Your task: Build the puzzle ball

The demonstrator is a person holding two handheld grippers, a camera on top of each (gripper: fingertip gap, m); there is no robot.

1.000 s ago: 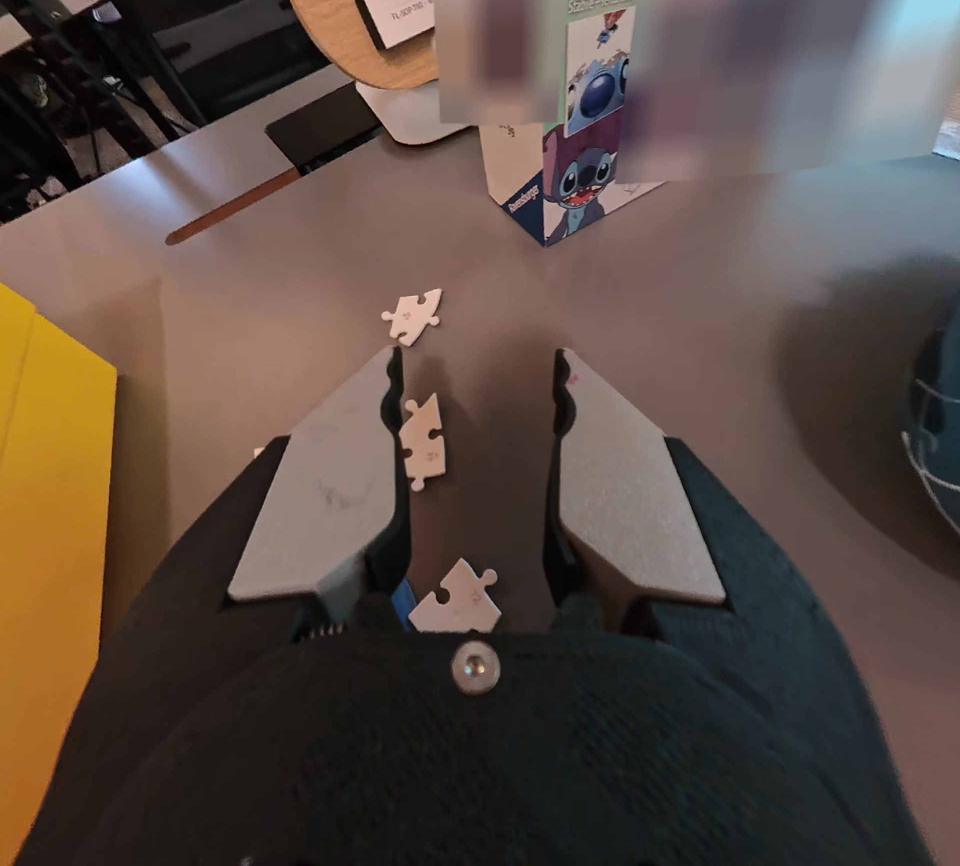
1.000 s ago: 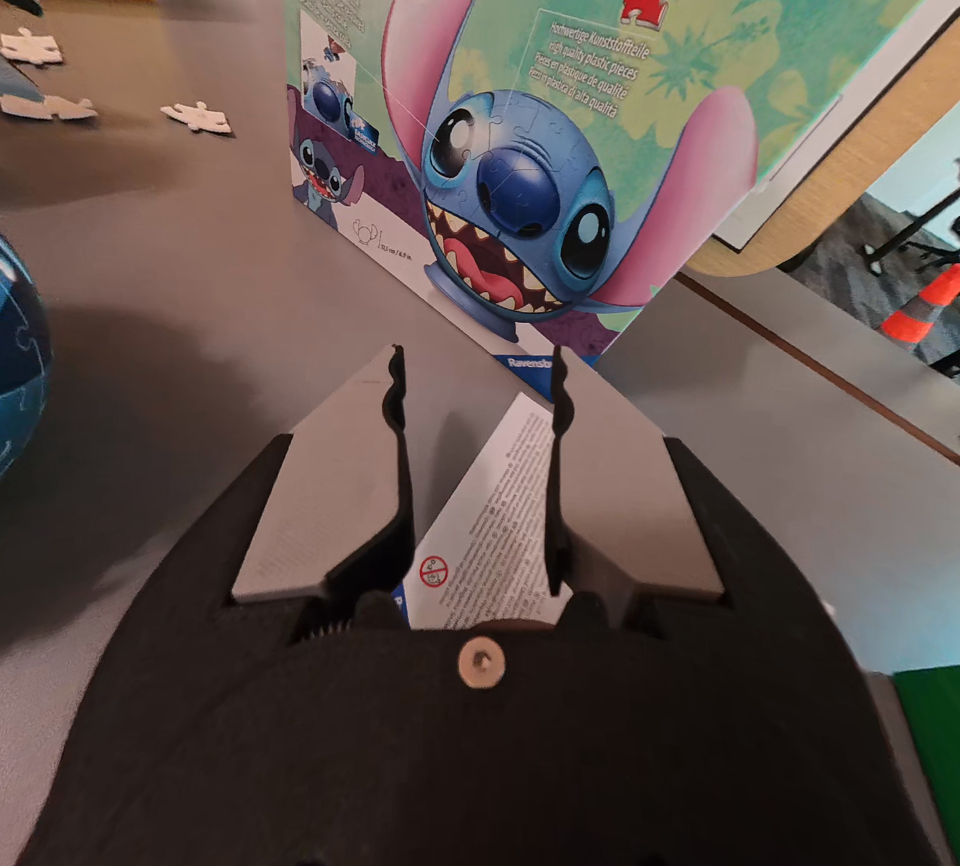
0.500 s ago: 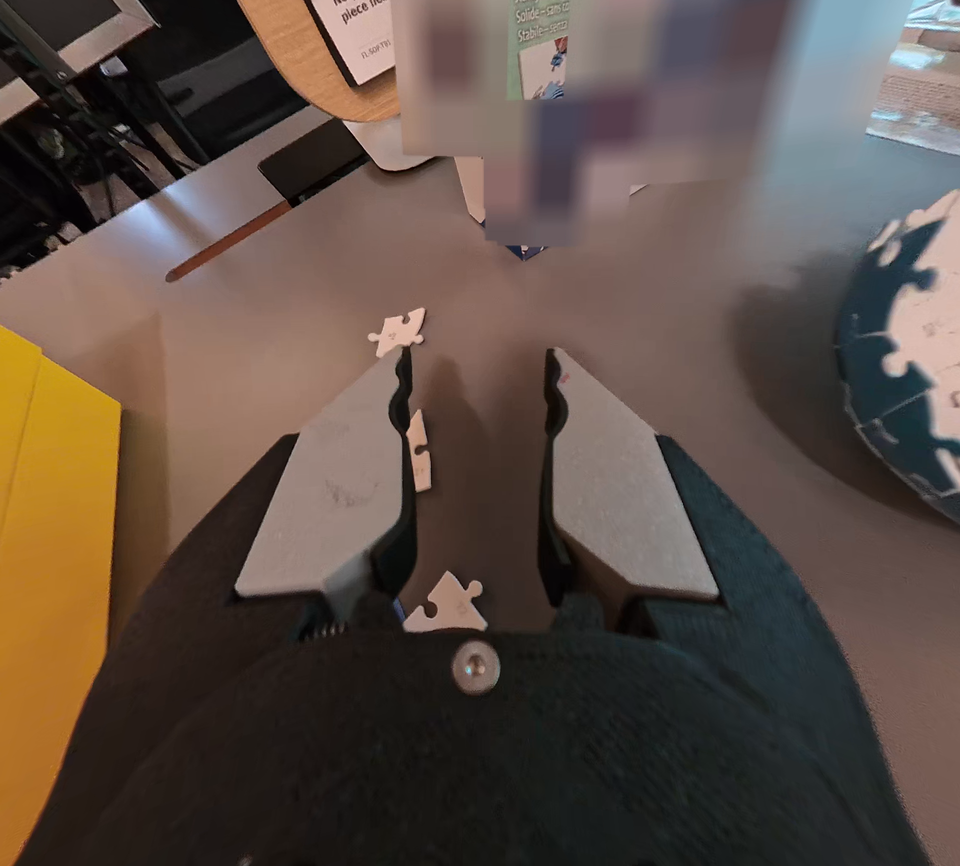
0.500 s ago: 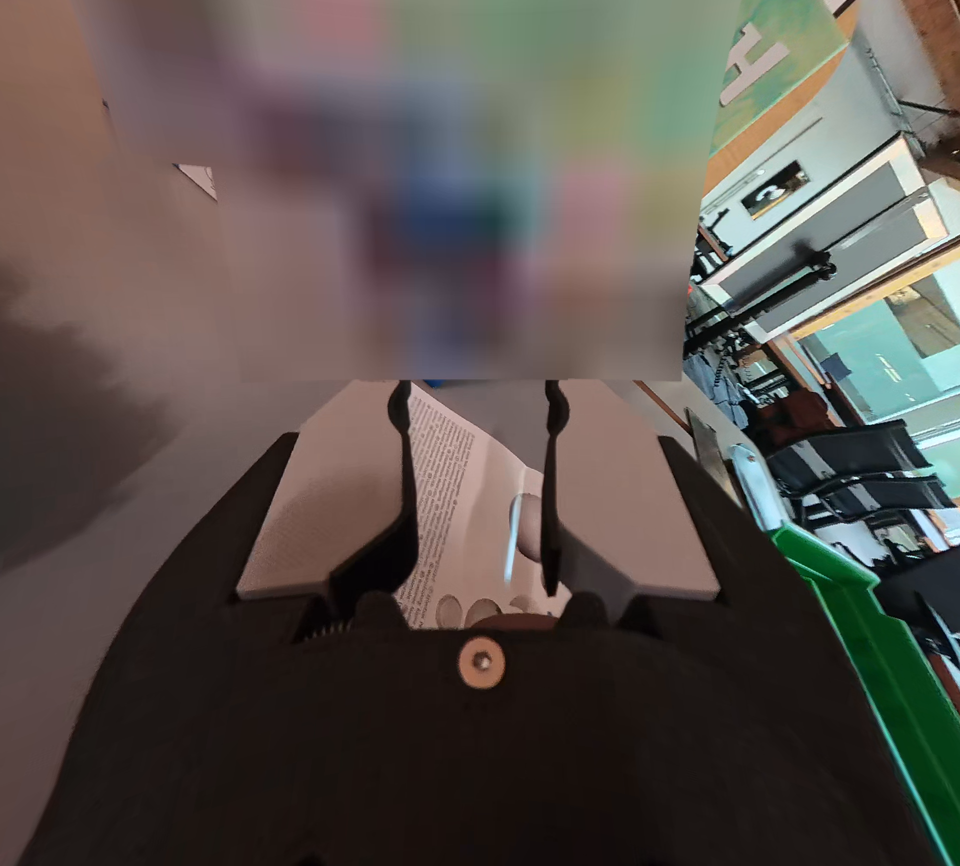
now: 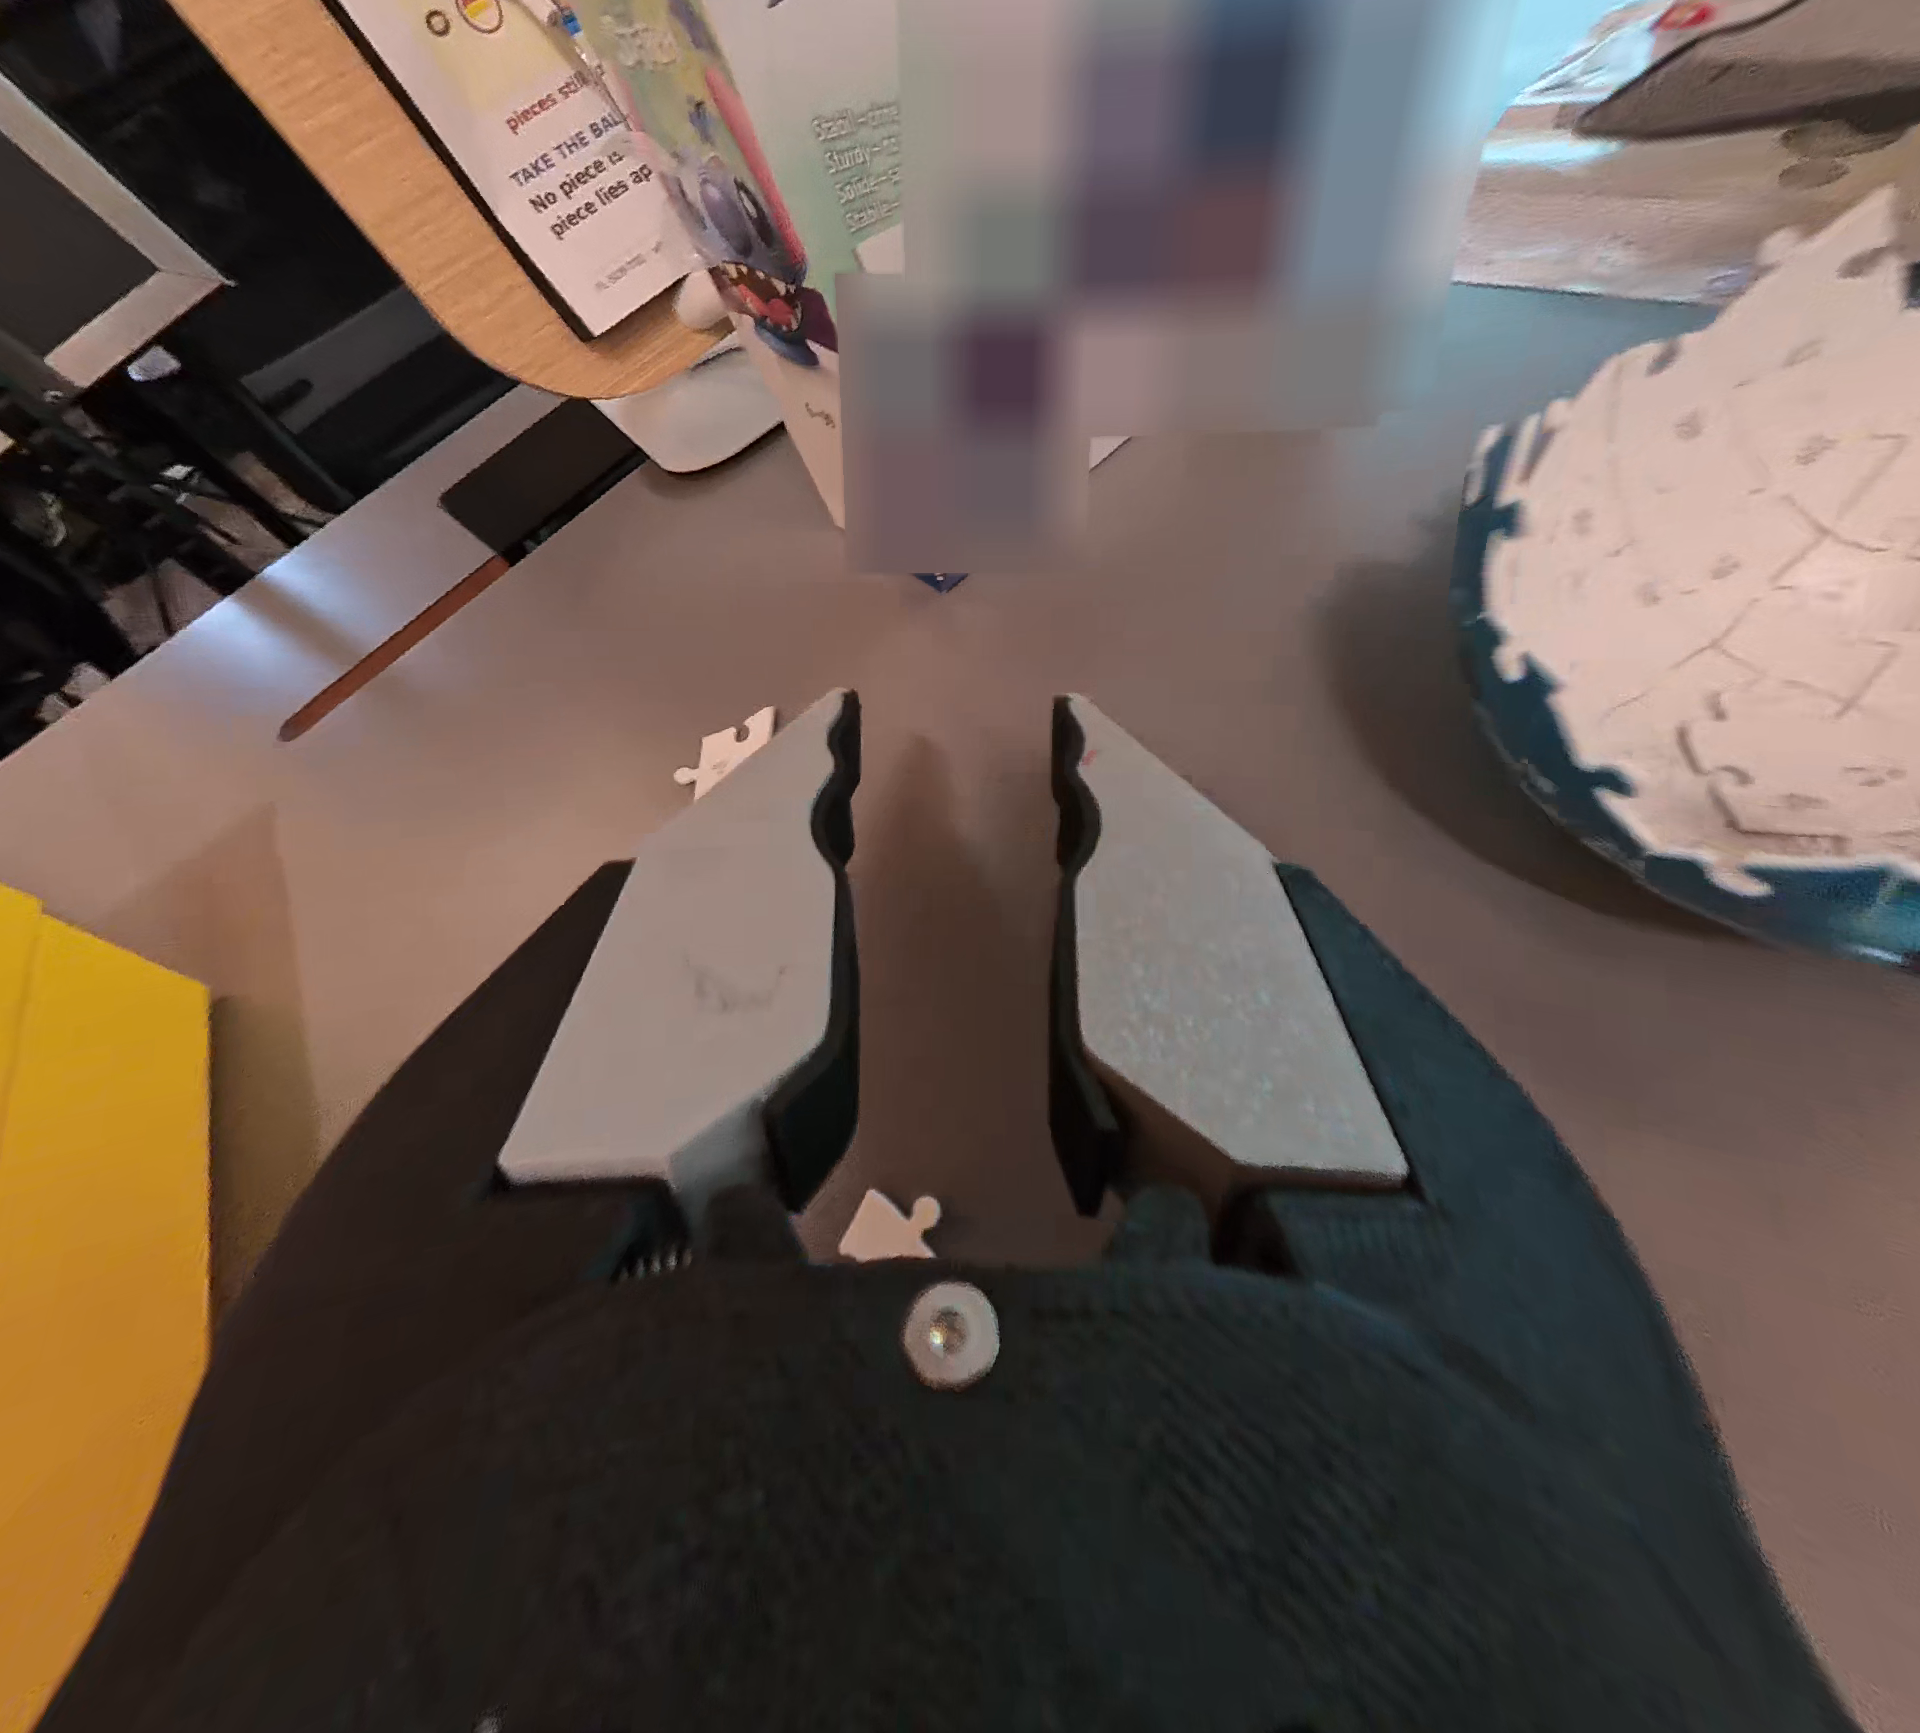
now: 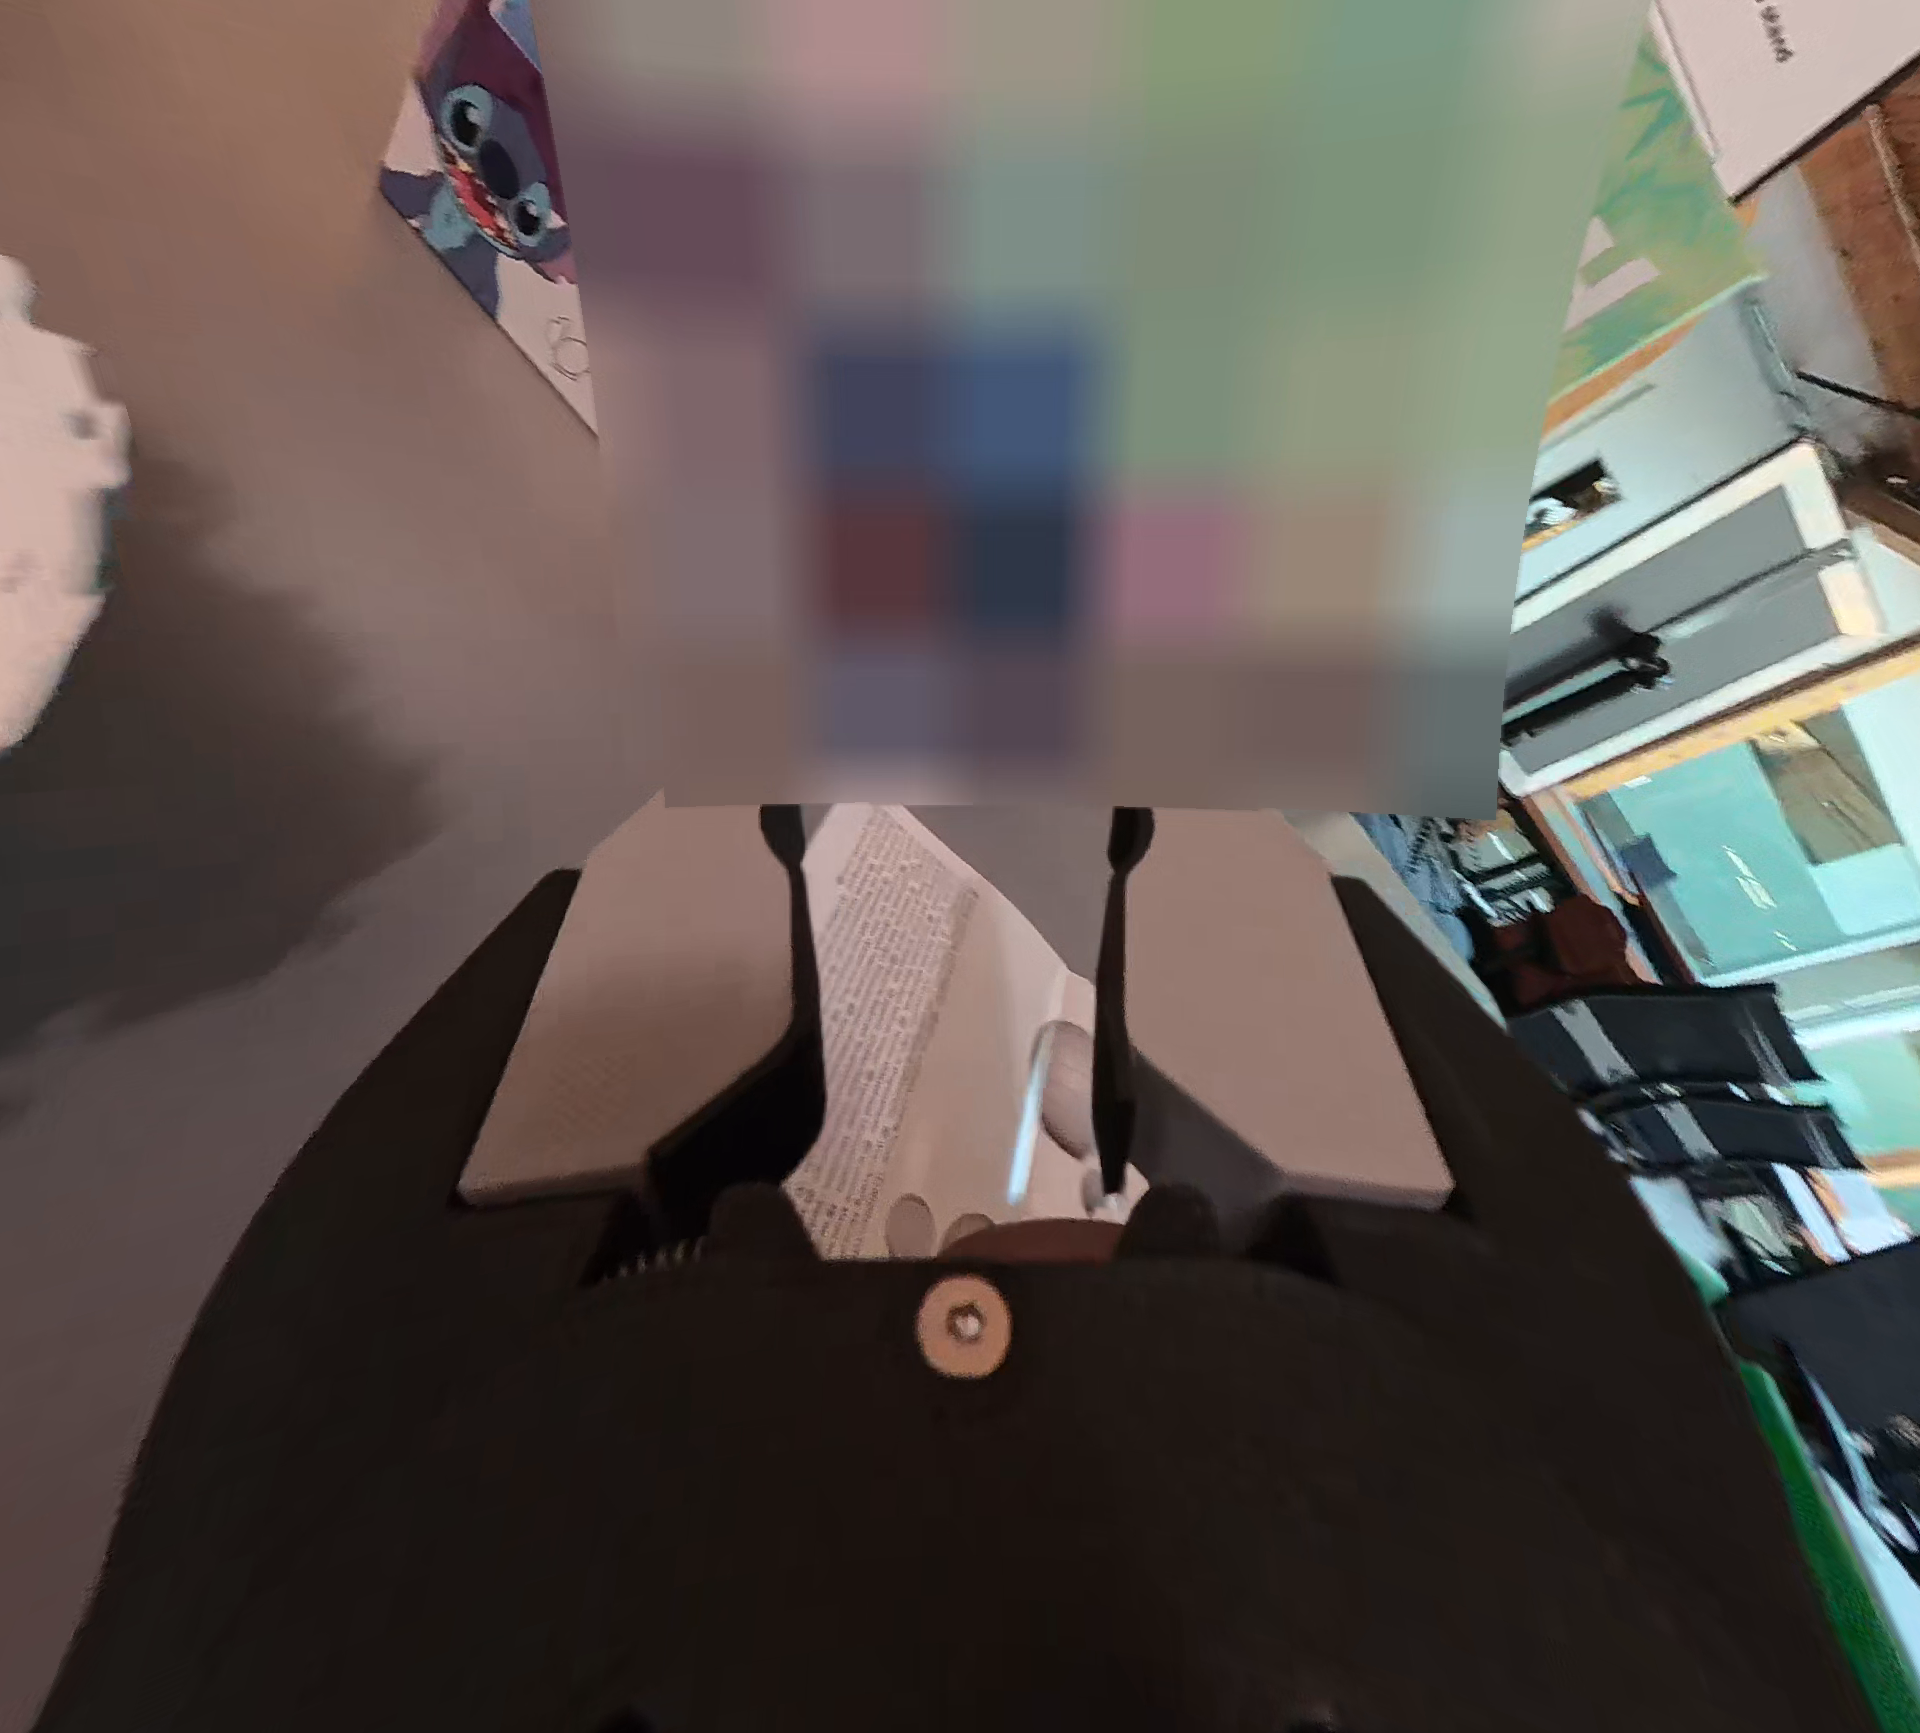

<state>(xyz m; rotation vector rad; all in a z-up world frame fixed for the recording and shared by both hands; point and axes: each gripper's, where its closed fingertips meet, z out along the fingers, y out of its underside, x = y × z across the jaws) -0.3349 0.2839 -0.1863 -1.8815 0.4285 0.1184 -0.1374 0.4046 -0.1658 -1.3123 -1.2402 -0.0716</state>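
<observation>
The part-built puzzle ball [image 5: 1704, 644], blue outside and white inside, lies on the grey table [image 5: 520, 748] at the right of the left wrist view. Its white edge also shows at the left of the right wrist view [image 6: 52, 488]. My left gripper [image 5: 956, 727] is open and empty above the table. One white puzzle piece [image 5: 727, 748] lies just beyond its left finger, another [image 5: 888, 1228] under its base. My right gripper [image 6: 956, 826] is open and empty, tilted, over a printed leaflet [image 6: 904, 977].
The puzzle box [image 5: 810, 125] stands upright on the table behind both grippers, also in the right wrist view [image 6: 488, 177]. A wooden sign board [image 5: 343, 83] stands at the back left. A yellow box [image 5: 94, 1164] is at the left. A green bin [image 6: 1860, 1527] is at the right. There is about 25 cm between the tips of the two grippers.
My left gripper has swung right and forward, so the ball has come further into view and the loose pieces have slid under the fingers. My right gripper has rolled and turned right.
</observation>
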